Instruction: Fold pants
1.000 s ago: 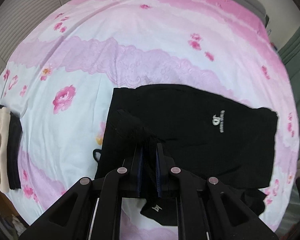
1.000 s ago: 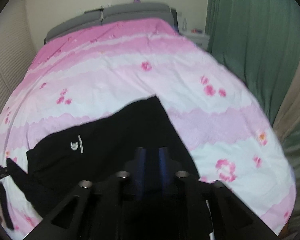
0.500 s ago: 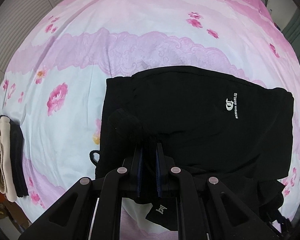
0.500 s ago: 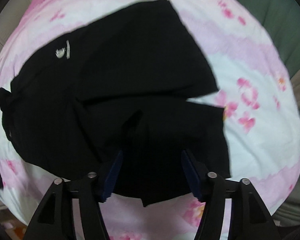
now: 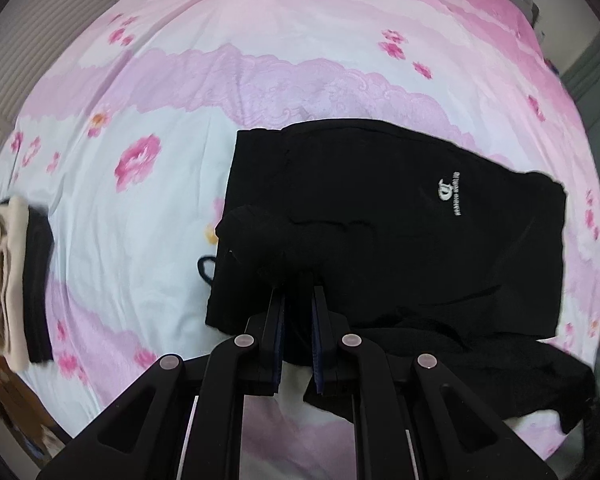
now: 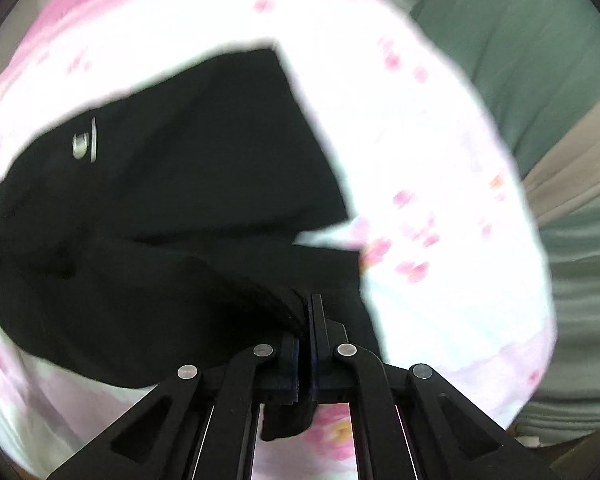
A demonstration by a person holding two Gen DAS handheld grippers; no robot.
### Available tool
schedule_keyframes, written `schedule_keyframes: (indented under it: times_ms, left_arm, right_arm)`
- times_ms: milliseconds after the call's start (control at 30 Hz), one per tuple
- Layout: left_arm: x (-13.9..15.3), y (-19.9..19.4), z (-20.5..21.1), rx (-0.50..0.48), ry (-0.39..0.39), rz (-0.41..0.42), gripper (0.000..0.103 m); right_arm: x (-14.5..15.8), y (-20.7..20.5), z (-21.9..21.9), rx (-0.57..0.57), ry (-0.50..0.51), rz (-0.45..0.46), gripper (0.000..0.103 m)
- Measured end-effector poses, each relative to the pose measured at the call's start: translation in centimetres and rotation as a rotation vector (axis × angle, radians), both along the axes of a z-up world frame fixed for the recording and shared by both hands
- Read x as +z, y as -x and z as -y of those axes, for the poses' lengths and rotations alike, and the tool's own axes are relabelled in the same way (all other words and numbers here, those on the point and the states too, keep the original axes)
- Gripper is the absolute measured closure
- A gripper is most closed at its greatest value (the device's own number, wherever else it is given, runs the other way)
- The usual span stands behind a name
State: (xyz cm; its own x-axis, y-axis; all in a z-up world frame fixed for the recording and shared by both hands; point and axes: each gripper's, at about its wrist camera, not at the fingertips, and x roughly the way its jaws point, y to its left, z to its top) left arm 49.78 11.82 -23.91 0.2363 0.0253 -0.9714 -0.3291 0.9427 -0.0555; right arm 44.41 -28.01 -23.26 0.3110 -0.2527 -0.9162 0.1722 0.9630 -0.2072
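Your left gripper point(image 5: 299, 292) has its fingers point(image 5: 278, 320) pinched narrow on a bunched bit of the black pants point(image 5: 400, 216), near the near-left edge of the fabric. Your right gripper point(image 6: 305, 304) is clamped on the pants point(image 6: 172, 200) too, fingers nearly together with a thick roll of cloth squeezed between them. That view is motion-blurred, so edges there are soft.

The pants lie partly folded on the bed point(image 5: 148, 240) with the pink floral sheet. The far edge runs pretty straight, white logo point(image 5: 450, 194) facing up toward the right side. A small drawstring loop point(image 5: 206, 270) sticks out past the left edge. The near-right portion is rumpled and trails off toward the lower right.

Lots of bare sheet beyond and to the left of the pants. A stack of folded clothes point(image 5: 16, 280), cream and black, sits well apart at the bed's left edge. In the right wrist view a green curtain point(image 6: 540, 80) hangs past the bed's right side.
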Motion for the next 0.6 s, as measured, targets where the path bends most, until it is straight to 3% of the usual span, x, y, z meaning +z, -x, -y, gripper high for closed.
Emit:
schedule_keyframes:
  times_ms: [167, 300, 400, 600]
  left_arm:
    - [2.2, -0.7, -0.7, 0.05, 0.042, 0.065, 0.09]
    - [2.6, -3.9, -2.0, 0.08, 0.047, 0.084, 0.09]
    - [1.9, -6.6, -2.6, 0.084, 0.004, 0.082, 0.09]
    - [-2.7, -11.7, -3.2, 0.095, 0.017, -0.027, 0.089]
  right_arm:
    - [6.4, -1.7, -0.2, 0.031, 0.083, 0.18, 0.1]
    - [7.5, -6.1, -1.1, 0.1, 0.103, 0.233, 0.1]
    - [6.2, -9.9, -2.3, 0.182, 0.14, 0.223, 0.1]
    - [0.6, -19.3, -3.5, 0.283, 0.163, 0.113, 0.1]
